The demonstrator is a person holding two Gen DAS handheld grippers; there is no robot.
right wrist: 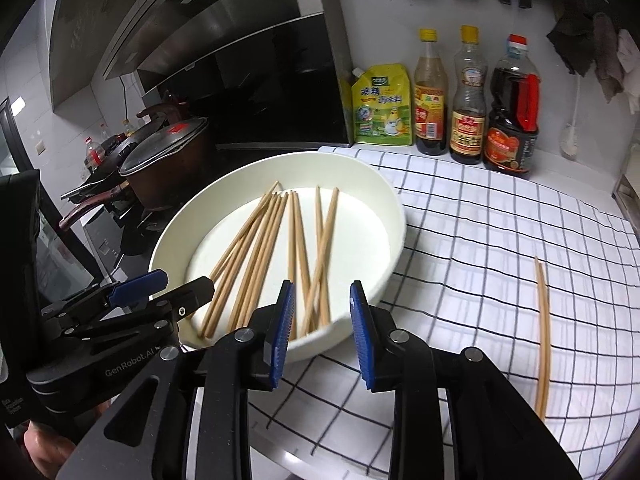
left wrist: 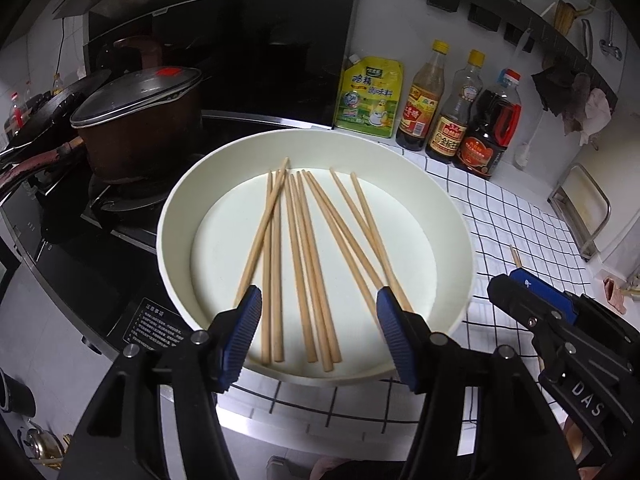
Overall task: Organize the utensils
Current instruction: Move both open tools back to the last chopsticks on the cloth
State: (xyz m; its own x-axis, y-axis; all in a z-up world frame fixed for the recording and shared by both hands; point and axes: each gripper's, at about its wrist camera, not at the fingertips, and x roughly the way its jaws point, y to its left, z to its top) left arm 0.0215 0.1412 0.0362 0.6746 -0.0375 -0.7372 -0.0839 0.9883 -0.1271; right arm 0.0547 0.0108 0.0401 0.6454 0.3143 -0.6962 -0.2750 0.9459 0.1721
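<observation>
- Left wrist view: the left gripper (left wrist: 318, 304) hangs over the near side of the bowl (left wrist: 176, 200), jaws spread wide and empty. The loose chopsticks (left wrist: 304, 248) lie below and between its pads (left wrist: 244, 332), none pinched; that spread looks set to take in several sticks at once.
- Right wrist view: the right gripper (right wrist: 322, 316) stands partly open, nothing between its pads (right wrist: 282, 336), poised above the bowl's near rim.
- About 10 chopsticks fan across the bowl floor, so they need gathering before lifting.
- 1 pair (right wrist: 542, 332) already rests on the checked cloth (right wrist: 460, 240), well apart from the bowl, likely the start of sorted pairs.
- Bottles (right wrist: 468, 100) line the wall; a lidded pot (right wrist: 168, 160) sits on the stove, clear of the work.
</observation>
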